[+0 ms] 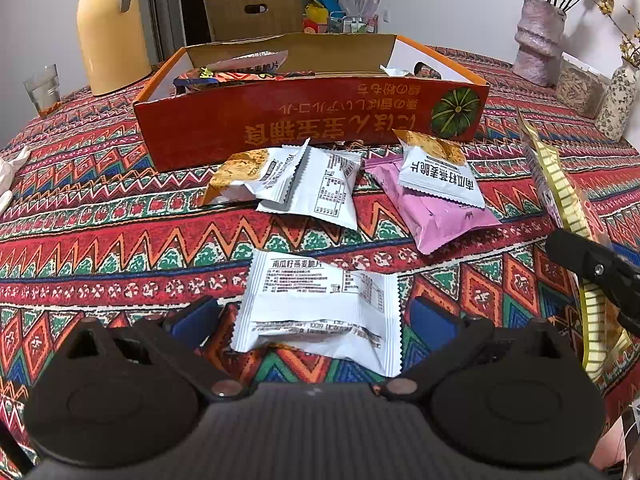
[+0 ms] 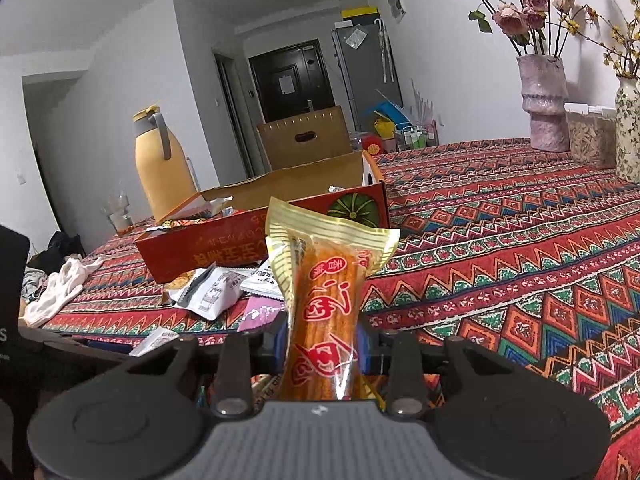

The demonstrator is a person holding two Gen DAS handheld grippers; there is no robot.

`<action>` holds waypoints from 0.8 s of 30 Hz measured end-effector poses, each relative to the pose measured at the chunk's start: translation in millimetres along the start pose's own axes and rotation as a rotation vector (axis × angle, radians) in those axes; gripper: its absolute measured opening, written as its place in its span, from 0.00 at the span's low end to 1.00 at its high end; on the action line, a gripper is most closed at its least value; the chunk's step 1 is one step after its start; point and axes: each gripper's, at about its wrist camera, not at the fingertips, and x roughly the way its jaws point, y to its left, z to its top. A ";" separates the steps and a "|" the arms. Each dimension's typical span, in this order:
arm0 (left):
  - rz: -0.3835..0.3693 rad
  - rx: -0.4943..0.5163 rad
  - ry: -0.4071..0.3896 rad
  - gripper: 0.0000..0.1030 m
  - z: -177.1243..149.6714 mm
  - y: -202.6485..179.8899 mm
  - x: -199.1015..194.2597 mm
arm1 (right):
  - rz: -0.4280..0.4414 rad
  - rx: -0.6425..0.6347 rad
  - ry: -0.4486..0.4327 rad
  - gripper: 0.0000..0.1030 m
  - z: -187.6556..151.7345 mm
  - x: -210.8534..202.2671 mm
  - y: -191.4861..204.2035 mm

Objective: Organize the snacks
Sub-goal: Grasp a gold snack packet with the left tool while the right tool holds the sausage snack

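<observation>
Between right gripper (image 2: pixel 322 344) pads: orange snack stick pack (image 2: pixel 326 320), clamped tight mid-length, standing upright, gold-striped top up. Left gripper (image 1: pixel 316 314) jaws wide apart, straddling white snack packet (image 1: pixel 320 300) lying flat on tablecloth (image 1: pixel 120 240), pads not touching it. Beyond: more white packets, pink packet (image 1: pixel 436 216), heaped against near wall of orange box (image 1: pixel 280 120). Yellow jug (image 1: pixel 112 28) at far left corner.
</observation>
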 end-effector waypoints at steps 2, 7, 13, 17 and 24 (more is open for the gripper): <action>-0.001 0.000 -0.004 1.00 -0.3 0.3 -0.2 | 0.002 0.001 0.000 0.32 -0.4 -0.4 0.0; 0.003 -0.007 -0.011 1.00 -1.1 -0.2 -0.2 | 0.003 0.001 -0.002 0.32 -0.2 -1.4 0.2; 0.018 -0.017 -0.032 0.88 -3.5 -1.1 -5.2 | 0.002 0.000 -0.010 0.32 0.7 -5.4 0.9; 0.006 -0.010 -0.052 0.66 -4.1 -1.5 -12.2 | 0.002 -0.001 -0.011 0.32 0.9 -6.5 0.9; -0.022 -0.022 -0.061 0.31 -3.2 3.1 -18.2 | 0.002 -0.007 -0.013 0.32 1.3 -7.7 2.4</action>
